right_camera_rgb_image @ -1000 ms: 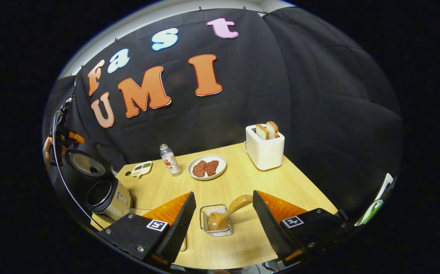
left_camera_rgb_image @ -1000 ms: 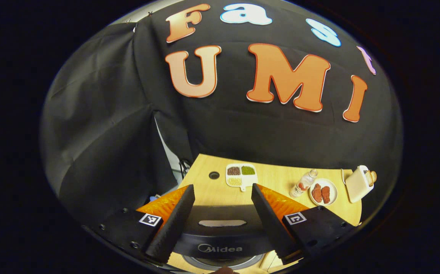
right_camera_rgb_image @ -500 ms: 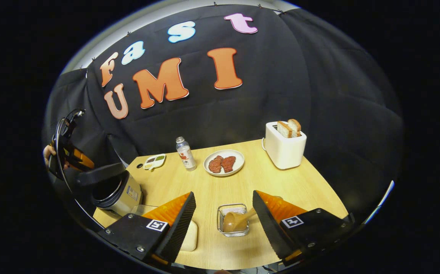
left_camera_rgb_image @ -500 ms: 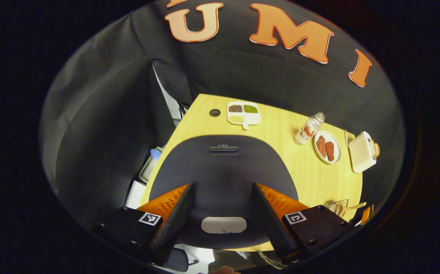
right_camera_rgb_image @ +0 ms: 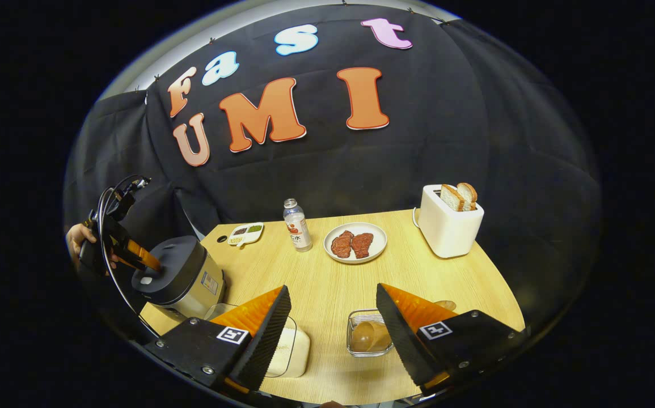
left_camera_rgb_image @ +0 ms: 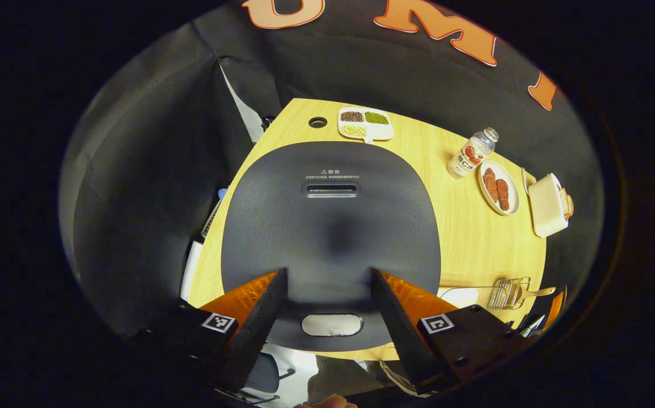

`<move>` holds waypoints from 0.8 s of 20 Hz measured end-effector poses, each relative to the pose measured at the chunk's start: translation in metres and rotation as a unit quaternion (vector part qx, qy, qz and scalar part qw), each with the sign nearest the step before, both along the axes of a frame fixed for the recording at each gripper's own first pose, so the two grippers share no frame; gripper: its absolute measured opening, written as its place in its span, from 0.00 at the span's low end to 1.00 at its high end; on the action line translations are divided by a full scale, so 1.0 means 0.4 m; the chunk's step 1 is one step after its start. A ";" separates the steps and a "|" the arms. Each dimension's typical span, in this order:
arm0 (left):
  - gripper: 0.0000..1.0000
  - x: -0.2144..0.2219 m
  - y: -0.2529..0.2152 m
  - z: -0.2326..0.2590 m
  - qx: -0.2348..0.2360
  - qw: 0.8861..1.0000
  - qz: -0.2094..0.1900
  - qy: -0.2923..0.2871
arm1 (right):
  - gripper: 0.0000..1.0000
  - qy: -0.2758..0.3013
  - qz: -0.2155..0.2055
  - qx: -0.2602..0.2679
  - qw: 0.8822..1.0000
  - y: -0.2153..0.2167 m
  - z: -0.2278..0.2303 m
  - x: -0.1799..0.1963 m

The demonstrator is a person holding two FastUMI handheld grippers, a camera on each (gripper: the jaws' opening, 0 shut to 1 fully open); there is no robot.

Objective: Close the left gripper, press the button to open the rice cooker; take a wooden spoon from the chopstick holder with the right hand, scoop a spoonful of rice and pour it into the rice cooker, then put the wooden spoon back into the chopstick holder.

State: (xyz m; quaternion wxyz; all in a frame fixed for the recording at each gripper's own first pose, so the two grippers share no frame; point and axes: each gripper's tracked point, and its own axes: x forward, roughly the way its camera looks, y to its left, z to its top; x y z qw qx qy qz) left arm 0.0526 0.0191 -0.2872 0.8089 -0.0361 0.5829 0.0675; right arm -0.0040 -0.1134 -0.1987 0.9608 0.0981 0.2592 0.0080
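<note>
One dark, ribbed rice cooker (left_camera_rgb_image: pixel 330 226) lid

Bottle (right_camera_rgb_image: pixel 297 225) left of plate (right_camera_rgb_image: pixel 355 244)

- We see a black cloth wall (right_camera_rgb_image: pixel 418 153) hung behind the table, creased and folded, with a pale strip (right_camera_rgb_image: pixel 151 62) of the room above its top edge.
- The wooden table (right_camera_rgb_image: pixel 327 283) has a light grain and a round cable hole (left_camera_rgb_image: pixel 317 122) near its far corner.
- Beyond the table's near edge, we make out a chair base (left_camera_rgb_image: pixel 267 377) on a pale floor.
</note>
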 end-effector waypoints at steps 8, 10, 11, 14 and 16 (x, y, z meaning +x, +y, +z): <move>1.00 0.031 -0.008 0.041 0.035 0.988 -0.004 -0.152 | 0.94 -0.040 0.031 -0.019 0.999 0.071 0.075 0.029; 1.00 0.047 -0.016 0.135 0.061 0.973 -0.025 -0.223 | 0.94 -0.058 0.039 -0.027 0.997 0.093 0.108 0.036; 1.00 0.051 -0.024 0.188 0.073 0.962 -0.036 -0.259 | 0.94 -0.070 0.041 -0.032 0.996 0.104 0.129 0.042; 1.00 0.061 -0.061 0.355 0.091 0.924 -0.061 -0.367 | 0.94 -0.105 0.044 -0.044 0.993 0.135 0.196 0.067; 1.00 0.044 -0.080 0.465 0.094 0.896 -0.068 -0.429 | 0.94 -0.135 0.043 -0.049 0.989 0.160 0.251 0.077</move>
